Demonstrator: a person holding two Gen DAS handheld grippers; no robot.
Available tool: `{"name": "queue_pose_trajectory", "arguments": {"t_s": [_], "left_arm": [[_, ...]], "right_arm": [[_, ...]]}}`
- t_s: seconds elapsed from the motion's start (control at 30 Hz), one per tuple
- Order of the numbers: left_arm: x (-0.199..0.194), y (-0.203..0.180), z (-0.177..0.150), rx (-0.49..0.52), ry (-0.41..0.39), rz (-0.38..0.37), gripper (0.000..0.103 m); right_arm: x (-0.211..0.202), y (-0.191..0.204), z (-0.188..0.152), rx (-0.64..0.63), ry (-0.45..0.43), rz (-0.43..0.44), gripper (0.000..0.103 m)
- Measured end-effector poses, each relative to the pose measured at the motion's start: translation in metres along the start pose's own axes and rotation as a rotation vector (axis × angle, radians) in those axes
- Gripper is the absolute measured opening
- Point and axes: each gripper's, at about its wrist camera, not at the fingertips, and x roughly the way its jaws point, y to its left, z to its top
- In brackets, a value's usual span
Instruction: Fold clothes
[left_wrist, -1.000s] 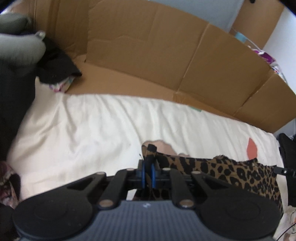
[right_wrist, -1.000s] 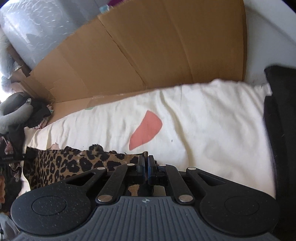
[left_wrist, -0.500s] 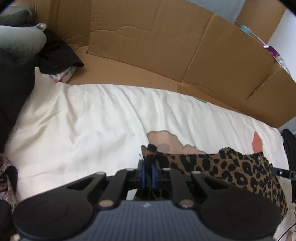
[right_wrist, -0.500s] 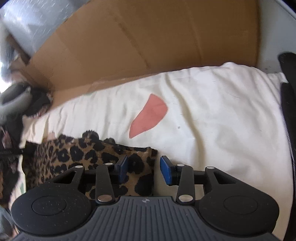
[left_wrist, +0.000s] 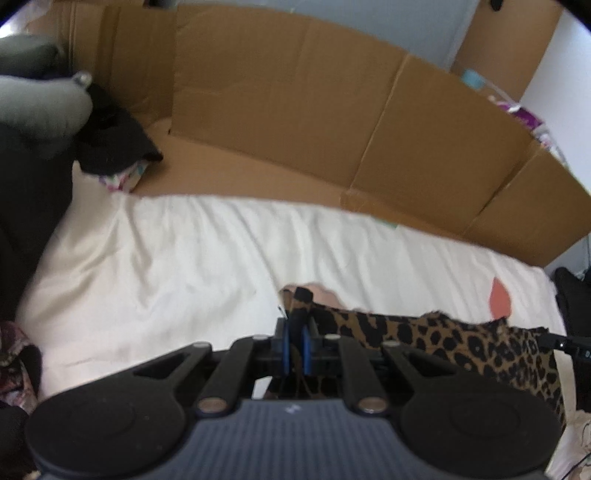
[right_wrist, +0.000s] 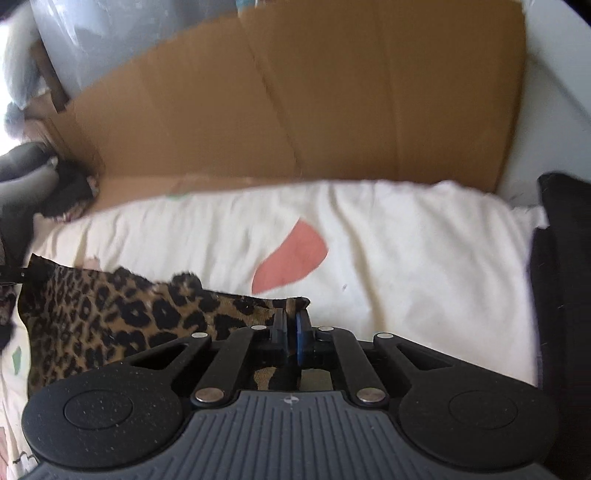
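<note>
Two hand-held grippers, one leopard-print garment, stretched between them over a cream sheet.

The left hand-held gripper (left_wrist: 294, 341) has its two blue pads pressed together on one corner of the leopard-print garment (left_wrist: 443, 343); the right hand-held gripper (right_wrist: 291, 334) is likewise clamped on the opposite corner of that one garment (right_wrist: 122, 317), which hangs as a single band just above the cream sheet (left_wrist: 177, 266). One coral patch (right_wrist: 291, 258) shows on the sheet beyond the cloth. A single wall of flattened cardboard (left_wrist: 295, 122) stands behind the sheet. One heap of dark clothes (left_wrist: 110, 140) lies at the far left; another dark pile (right_wrist: 565, 277) lies at the right edge.
</note>
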Motion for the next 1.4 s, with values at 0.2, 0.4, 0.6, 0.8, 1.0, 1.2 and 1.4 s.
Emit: {"name": "queue_pose_trajectory", "arguments": {"t_s": [0.2,0.4,0.6,0.8,1.0,1.2,1.4], "left_arm": [[-0.002,-0.012,0.006,0.023,-0.022,-0.012,0.008],[0.007,-0.010,0.009,0.015,-0.017,0.003,0.008],[0.039,-0.003,0.007,-0.008,0.032,0.024,0.008],[0.054,-0.002,0.002,-0.047,0.069,0.056,0.018],[0.020,-0.022,-0.001,-0.053,0.061,0.075,0.024],[0.003,-0.059,0.001,-0.050,0.044,-0.013,0.028],[-0.003,-0.093,0.000,0.030,0.045,-0.075,0.030]], "right_arm": [[-0.018,-0.004,0.005,-0.008,-0.022,-0.027,0.002],[-0.010,0.000,0.008,-0.015,-0.014,-0.047,0.002],[0.017,-0.001,0.007,-0.002,0.029,-0.057,0.002],[0.024,-0.011,0.008,0.058,0.056,-0.076,0.004],[-0.005,-0.008,0.005,0.074,-0.014,-0.067,0.006],[-0.021,0.030,0.004,0.001,-0.043,0.020,0.006],[-0.019,0.060,0.005,-0.074,-0.034,0.071,0.006]]}}
